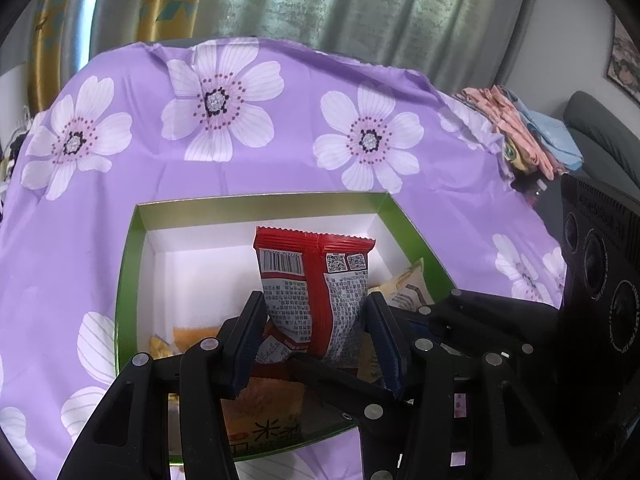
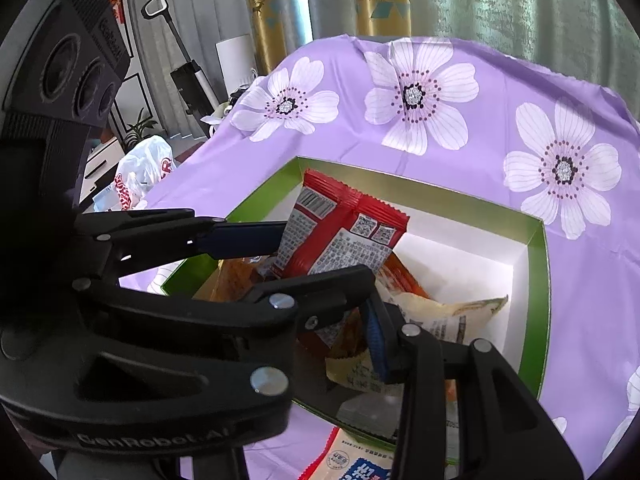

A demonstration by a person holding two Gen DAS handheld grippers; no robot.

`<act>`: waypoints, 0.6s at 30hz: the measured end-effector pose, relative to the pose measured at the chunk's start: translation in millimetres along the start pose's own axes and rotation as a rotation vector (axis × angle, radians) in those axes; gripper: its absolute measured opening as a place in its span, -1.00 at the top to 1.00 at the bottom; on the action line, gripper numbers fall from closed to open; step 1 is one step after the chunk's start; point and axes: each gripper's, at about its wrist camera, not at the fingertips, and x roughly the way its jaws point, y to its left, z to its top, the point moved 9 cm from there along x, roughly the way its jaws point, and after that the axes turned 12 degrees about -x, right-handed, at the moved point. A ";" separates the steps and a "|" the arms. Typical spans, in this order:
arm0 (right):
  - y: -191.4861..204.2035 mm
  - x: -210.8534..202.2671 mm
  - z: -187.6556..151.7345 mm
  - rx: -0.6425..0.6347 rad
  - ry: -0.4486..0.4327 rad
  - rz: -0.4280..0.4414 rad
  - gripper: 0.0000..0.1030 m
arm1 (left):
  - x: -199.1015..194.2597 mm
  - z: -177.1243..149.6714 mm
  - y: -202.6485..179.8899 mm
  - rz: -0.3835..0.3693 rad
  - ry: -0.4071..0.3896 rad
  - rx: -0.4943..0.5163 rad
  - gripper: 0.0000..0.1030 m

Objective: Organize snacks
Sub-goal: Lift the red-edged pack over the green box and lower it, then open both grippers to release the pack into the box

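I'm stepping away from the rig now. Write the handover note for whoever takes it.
Left gripper: fingers shut on the red packet, held upright over the green box.
Right gripper: low in the box beside it; what its fingers hold is unclear.
Done: a beige packet and others already lie in the box.
Left: set the red packet down; a white-and-blue packet lies outside on the purple cloth.

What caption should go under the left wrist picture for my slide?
Left gripper holds a red snack packet upright over a green-rimmed box on the purple flowered cloth.
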 end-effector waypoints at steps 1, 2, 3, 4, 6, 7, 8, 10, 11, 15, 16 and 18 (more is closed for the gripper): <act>-0.3 0.8 -0.2 0.003 0.001 0.002 0.20 | 0.3 -0.6 -0.1 0.002 0.001 0.001 0.00; -0.6 0.9 -0.9 0.007 0.004 0.003 0.20 | 0.9 -1.0 0.0 0.005 0.003 0.001 0.00; -0.5 1.6 -1.3 0.007 0.006 0.003 0.20 | 1.5 -1.2 0.1 0.007 0.005 0.001 0.00; -0.5 2.3 -1.5 0.008 0.009 0.002 0.20 | 2.2 -1.6 0.3 0.008 0.008 0.000 0.00; -0.7 3.4 -2.0 0.009 0.015 0.003 0.19 | 2.6 -2.5 0.0 0.007 0.011 -0.003 0.00; -1.1 3.2 -2.5 0.010 0.014 0.001 0.18 | 2.5 -3.0 -0.5 0.007 0.012 -0.004 0.00; -1.5 3.0 -2.7 0.011 0.015 -0.004 0.16 | 1.9 -3.7 -0.7 0.011 0.012 -0.005 0.00; -3.7 2.1 -3.0 0.020 0.013 -0.012 0.16 | -0.2 -3.9 -2.2 0.012 0.007 -0.003 0.00; -3.9 1.2 -3.6 0.025 0.013 -0.010 0.16 | -1.4 -3.9 -3.1 0.016 0.004 0.000 0.00; -3.4 -3.2 -4.6 0.017 0.009 -0.027 0.14 | -5.1 -4.2 -3.4 0.045 -0.004 0.005 -0.18; -3.5 -4.4 -4.4 0.016 0.008 -0.029 0.13 | -7.0 -4.2 -3.0 0.056 -0.009 0.004 -0.24; -3.7 -8.9 -4.0 0.013 0.002 -0.038 0.05 | -11.4 -3.8 -3.0 0.065 -0.022 0.004 -0.48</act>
